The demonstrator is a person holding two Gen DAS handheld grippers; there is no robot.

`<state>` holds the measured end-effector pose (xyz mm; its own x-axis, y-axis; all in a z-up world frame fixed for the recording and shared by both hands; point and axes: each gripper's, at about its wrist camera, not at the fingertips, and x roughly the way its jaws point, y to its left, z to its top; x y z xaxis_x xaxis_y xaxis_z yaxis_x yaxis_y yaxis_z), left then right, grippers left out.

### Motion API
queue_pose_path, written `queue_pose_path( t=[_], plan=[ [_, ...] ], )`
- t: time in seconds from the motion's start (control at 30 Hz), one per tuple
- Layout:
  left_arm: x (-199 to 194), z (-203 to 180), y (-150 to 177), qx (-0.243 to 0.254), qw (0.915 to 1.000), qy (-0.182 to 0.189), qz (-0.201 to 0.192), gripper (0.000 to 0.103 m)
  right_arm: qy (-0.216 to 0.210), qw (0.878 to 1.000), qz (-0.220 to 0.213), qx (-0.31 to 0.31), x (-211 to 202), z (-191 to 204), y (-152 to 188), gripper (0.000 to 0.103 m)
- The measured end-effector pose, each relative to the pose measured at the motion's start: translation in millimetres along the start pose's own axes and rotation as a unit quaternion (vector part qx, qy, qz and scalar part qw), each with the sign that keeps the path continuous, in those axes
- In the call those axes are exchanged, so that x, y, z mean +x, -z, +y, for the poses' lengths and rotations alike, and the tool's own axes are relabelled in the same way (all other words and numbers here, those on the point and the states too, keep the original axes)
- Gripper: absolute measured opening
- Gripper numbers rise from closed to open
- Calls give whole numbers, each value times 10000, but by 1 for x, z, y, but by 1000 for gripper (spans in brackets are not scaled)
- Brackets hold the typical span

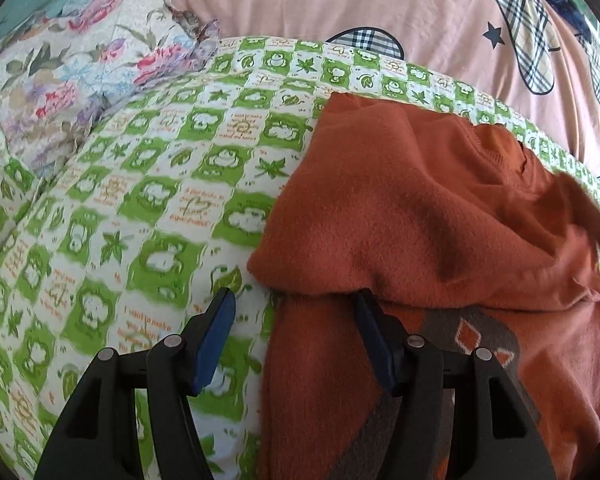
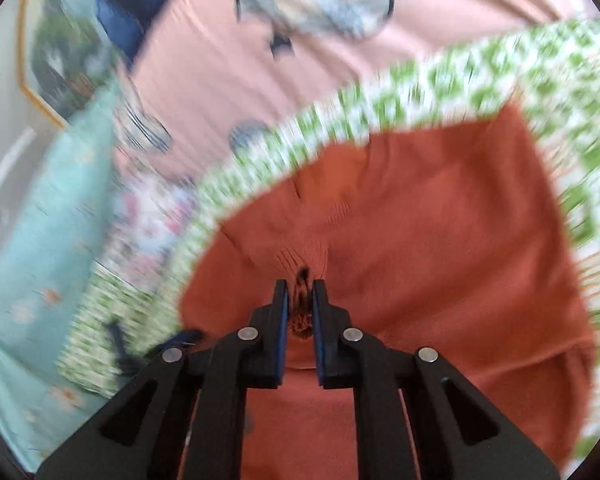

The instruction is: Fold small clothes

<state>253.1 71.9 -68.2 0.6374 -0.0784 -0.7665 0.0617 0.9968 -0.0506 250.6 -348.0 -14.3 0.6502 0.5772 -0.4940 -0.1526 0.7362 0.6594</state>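
A small rust-orange knit sweater (image 1: 420,208) lies on the green-and-white frog-print sheet (image 1: 148,184), partly folded over itself, with a grey and white pattern showing on the lower layer. My left gripper (image 1: 296,300) is open, its right finger against the sweater's left fold edge, its left finger over the sheet. In the blurred right wrist view the sweater (image 2: 440,220) fills the middle. My right gripper (image 2: 300,286) is shut on a pinch of the sweater's ribbed knit.
A floral pillow (image 1: 84,64) lies at the back left. A pink quilt (image 1: 360,0) with plaid patches lies beyond the sheet. A light teal cloth (image 2: 40,240) shows at the left of the right wrist view.
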Motion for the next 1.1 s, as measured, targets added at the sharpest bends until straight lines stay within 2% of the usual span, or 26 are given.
queue_pose_path(
  t=[0.1, 0.2, 0.27, 0.37, 0.43, 0.53, 0.6, 0.7, 0.73, 0.77, 0.83, 0.9, 0.93, 0.97, 1.03, 1.07, 1.1],
  plan=[
    [4, -3, -7, 31, 9997, -216, -63, 62, 62, 9997, -136, 177, -38, -15, -13, 11],
    [7, 2, -7, -177, 9991, -382, -46, 62, 573, 9973, -243, 386, -56, -43, -22, 11],
    [8, 5, -5, -285, 9991, -325, -10, 62, 748, 9946, -191, 695, -53, -68, -26, 11],
    [4, 4, -3, -257, 9991, -325, -59, 64, 1051, 9913, 40, 795, -31, -86, -19, 11],
    [6, 9, -4, -423, 9986, -315, -10, 64, 1160, 9903, 174, 750, -18, -90, -10, 11],
    [5, 24, -4, -829, 9965, -109, -29, 64, 1103, 9913, 190, 694, -11, -90, -2, 11],
    [4, 36, -3, -1135, 9934, 177, -45, 64, 1129, 9919, 49, 583, -15, -89, 0, 12],
    [4, 44, -2, -1308, 9905, 430, -59, 64, 2187, 9733, -58, 693, -21, -99, -2, 16],
    [4, 46, -1, -1335, 9898, 485, -65, 64, 2109, 9734, -146, 889, -27, -105, 0, 16],
    [3, 47, -1, -1368, 9892, 526, -76, 64, 1815, 9779, -225, 1018, -32, -107, 2, 16],
    [3, 47, 0, -1388, 9888, 548, -87, 64, 1535, 9831, -183, 981, -32, -101, 6, 28],
    [3, 44, 0, -1330, 9899, 473, -99, 64, 1483, 9856, -79, 807, -24, -92, 9, 64],
    [2, 42, 1, -1308, 9904, 441, -103, 64, 1468, 9866, 1, 713, -16, -89, 10, 65],
    [2, 41, 1, -1288, 9908, 412, -107, 64, 1485, 9865, 71, 680, -11, -88, 11, 65],
    [2, 42, 1, -1269, 9910, 408, -111, 64, 1345, 9882, 414, 605, 10, -83, 13, 29],
    [3, 42, 1, -1276, 9908, 427, -119, 64, 1302, 9890, 452, 541, 15, -78, 13, 4],
    [3, 43, 1, -1296, 9905, 453, -125, 64, 1243, 9905, 335, 484, 11, -76, 12, 5]
  ],
)
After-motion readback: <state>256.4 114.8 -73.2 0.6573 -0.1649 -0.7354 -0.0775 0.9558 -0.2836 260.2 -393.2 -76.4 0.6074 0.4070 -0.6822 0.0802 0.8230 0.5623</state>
